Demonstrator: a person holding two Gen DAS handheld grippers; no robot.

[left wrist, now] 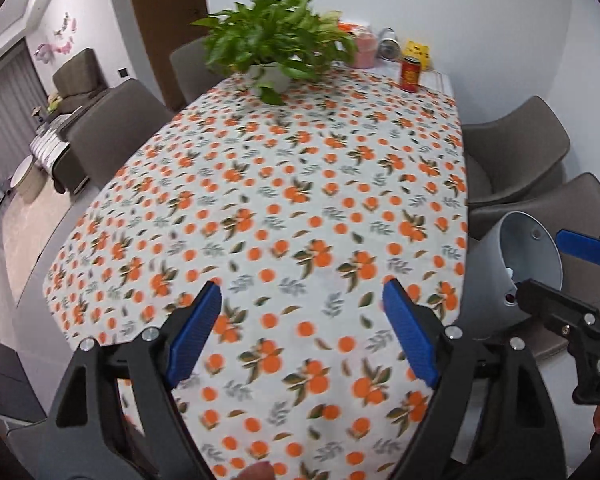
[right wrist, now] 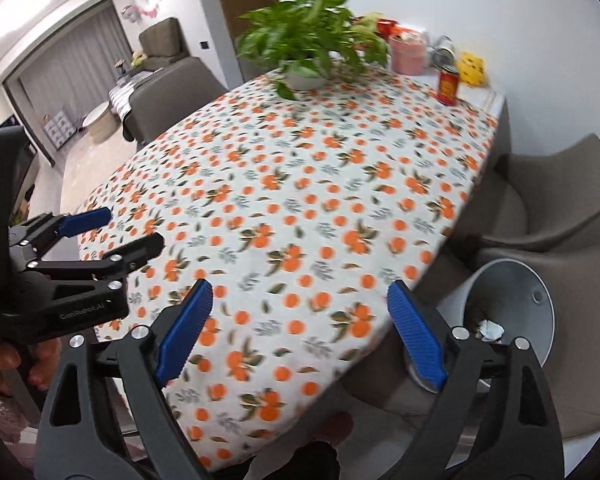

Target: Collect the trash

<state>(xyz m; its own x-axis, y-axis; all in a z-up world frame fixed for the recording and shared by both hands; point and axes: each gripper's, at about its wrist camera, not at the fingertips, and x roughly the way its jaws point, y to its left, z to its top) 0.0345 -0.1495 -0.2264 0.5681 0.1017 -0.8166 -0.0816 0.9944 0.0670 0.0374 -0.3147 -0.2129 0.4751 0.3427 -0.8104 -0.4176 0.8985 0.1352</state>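
Observation:
A grey trash bin (right wrist: 516, 304) stands tilted on a chair seat at the table's right side, with crumpled white paper (right wrist: 490, 330) inside. It also shows in the left wrist view (left wrist: 516, 256). My left gripper (left wrist: 302, 320) is open and empty above the near part of the table (left wrist: 300, 184), which has an orange-print cloth. My right gripper (right wrist: 300, 320) is open and empty over the table's near right edge, left of the bin. A red can (left wrist: 411, 74) stands at the far end of the table, also in the right wrist view (right wrist: 448, 86).
A potted plant (left wrist: 276, 48) stands at the far end with a pink container (left wrist: 365, 52), a glass jar (left wrist: 389, 44) and a yellow pack (left wrist: 418, 52). Grey chairs (left wrist: 516, 148) stand on both sides. A living room lies to the left.

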